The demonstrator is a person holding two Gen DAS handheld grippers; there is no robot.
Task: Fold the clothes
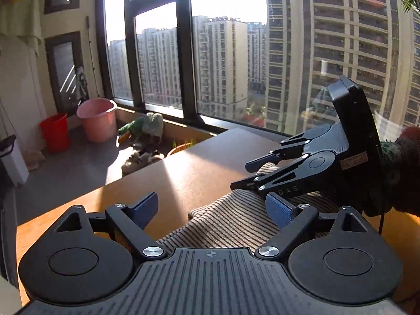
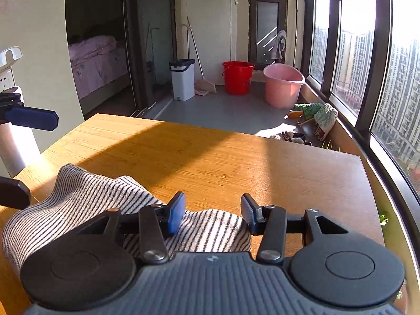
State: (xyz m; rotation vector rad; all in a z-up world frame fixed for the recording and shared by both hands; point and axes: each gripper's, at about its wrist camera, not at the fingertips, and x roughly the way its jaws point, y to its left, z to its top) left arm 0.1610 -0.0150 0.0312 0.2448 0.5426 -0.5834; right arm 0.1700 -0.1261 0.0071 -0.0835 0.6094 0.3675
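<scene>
My left gripper [image 1: 212, 210] and right gripper [image 2: 212, 211] both hovered with jaws spread over the striped garment [image 2: 86, 194] on the wooden table [image 2: 223, 162].

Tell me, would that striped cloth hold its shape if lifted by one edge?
Probably not: the striped cloth already lies humped and wrinkled on the wooden table, so it looks floppy. Its knit looks thin, likely light.
</scene>
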